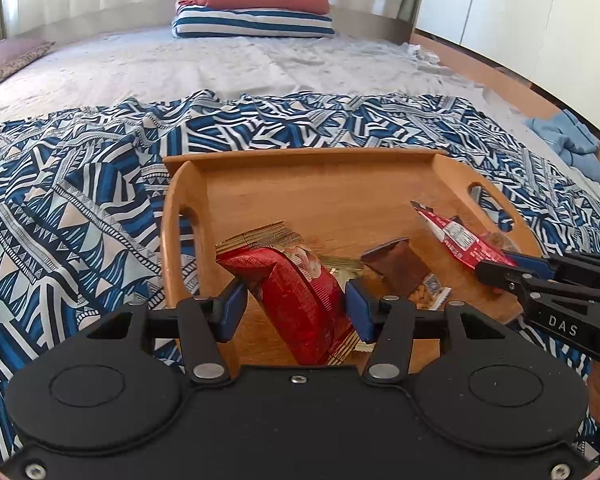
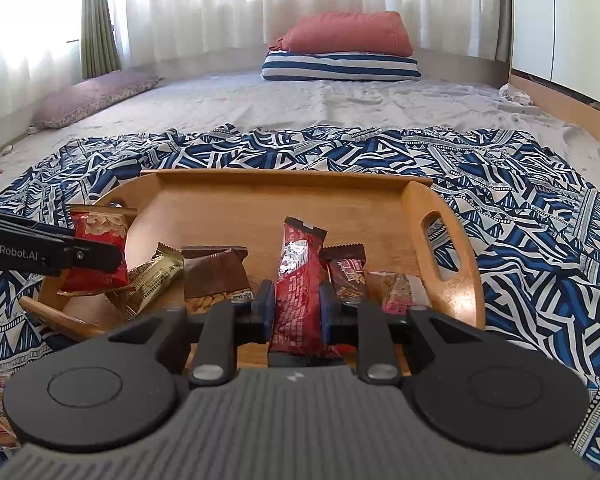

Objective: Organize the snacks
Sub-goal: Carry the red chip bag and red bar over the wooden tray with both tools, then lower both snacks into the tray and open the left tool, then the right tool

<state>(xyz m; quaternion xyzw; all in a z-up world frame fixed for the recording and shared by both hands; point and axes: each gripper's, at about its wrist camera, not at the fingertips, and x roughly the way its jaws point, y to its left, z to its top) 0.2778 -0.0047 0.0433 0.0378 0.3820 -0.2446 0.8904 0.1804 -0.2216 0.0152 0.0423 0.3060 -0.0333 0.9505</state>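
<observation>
Step in hand: placing snacks in wooden tray [image 2: 444,216]; both grippers loaded.

Left gripper [image 1: 296,304], lower centre of left view: clamped on red-gold snack packet [image 1: 300,292], over tray's near left.

Right gripper [image 2: 296,308], lower centre of right view: clamped on dark red bar [image 2: 298,280], upright, above near edge.

Just beyond: brown peanut packet [image 2: 214,276], gold wrapper [image 2: 152,280] lie in tray.

Next move, judged: lower, part jaws over bare wood further back, avoid piling.

Tray sits on patterned blue cloth [image 2: 520,216] on bed.
</observation>
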